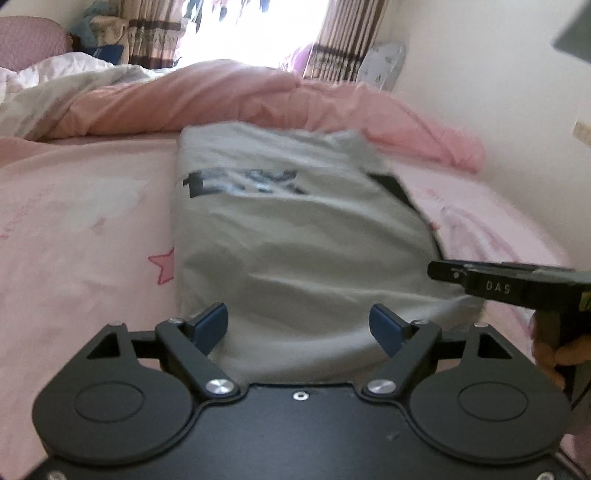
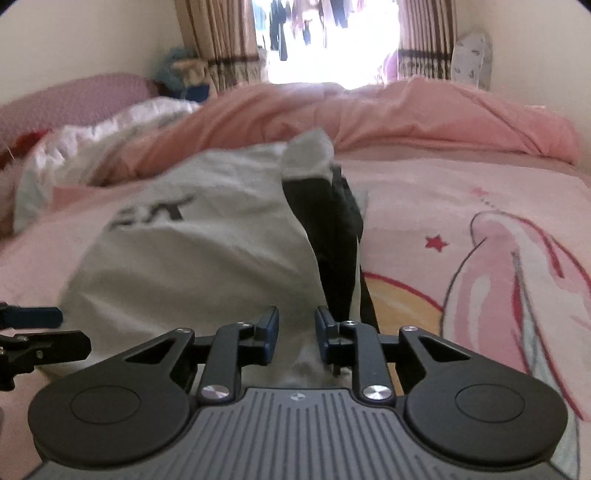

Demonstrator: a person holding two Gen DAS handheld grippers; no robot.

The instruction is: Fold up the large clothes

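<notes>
Left gripper [image 1: 298, 326] jaws wide, hovering over near hem of grey T-shirt [image 1: 295, 236]. Right gripper [image 2: 295, 339] jaws narrow, gap still visible, grey cloth between the pads, grip unclear. Shirt partly folded, soft, creased, black print, dark panel on one edge, lying on pink bedsheet [image 1: 81, 229]. Beyond: rumpled pink duvet [image 2: 424, 114], striped curtains [image 2: 428, 33].

Around us, bedroom furnishings

We see a rumpled pink quilt [image 2: 443, 118] on a pale pink cartoon-printed bedsheet [image 2: 461, 236], with brown striped curtains [image 2: 218, 40] behind.

Blown-out window [image 2: 332, 40] backlight, soft motion blur (fisheye-bent edges)
</notes>
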